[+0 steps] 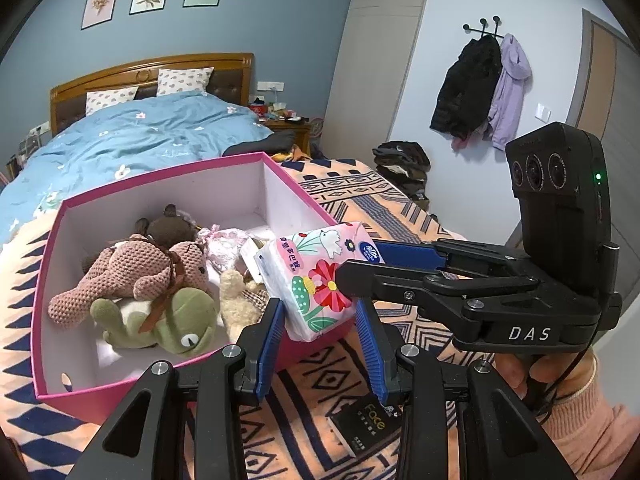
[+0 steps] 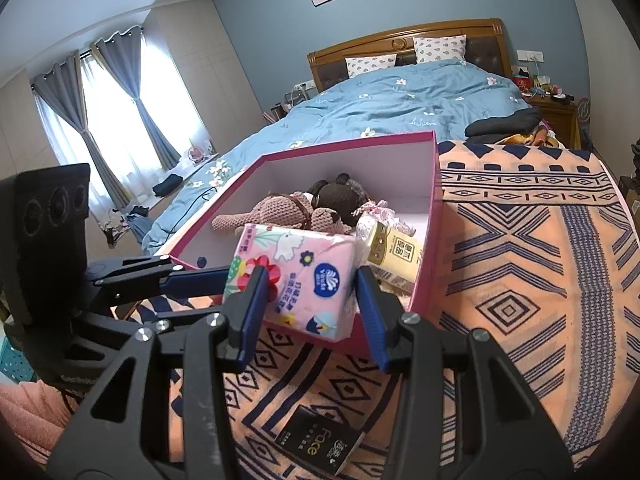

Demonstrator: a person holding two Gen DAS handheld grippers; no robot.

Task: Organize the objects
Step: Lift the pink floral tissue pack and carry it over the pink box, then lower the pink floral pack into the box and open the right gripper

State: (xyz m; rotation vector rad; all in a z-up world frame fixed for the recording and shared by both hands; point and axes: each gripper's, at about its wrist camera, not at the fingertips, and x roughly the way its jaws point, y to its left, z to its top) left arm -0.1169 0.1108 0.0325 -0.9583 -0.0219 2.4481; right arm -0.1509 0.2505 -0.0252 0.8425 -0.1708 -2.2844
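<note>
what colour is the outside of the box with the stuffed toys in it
Pink outside, white inside; the box shows best in the left wrist view.

Soft daylight, sharp fisheye frames

Light enters through the curtained window [image 2: 120, 108] far left of the fingers and glares white there; edges bend and darken, shadows seem faint.
</note>
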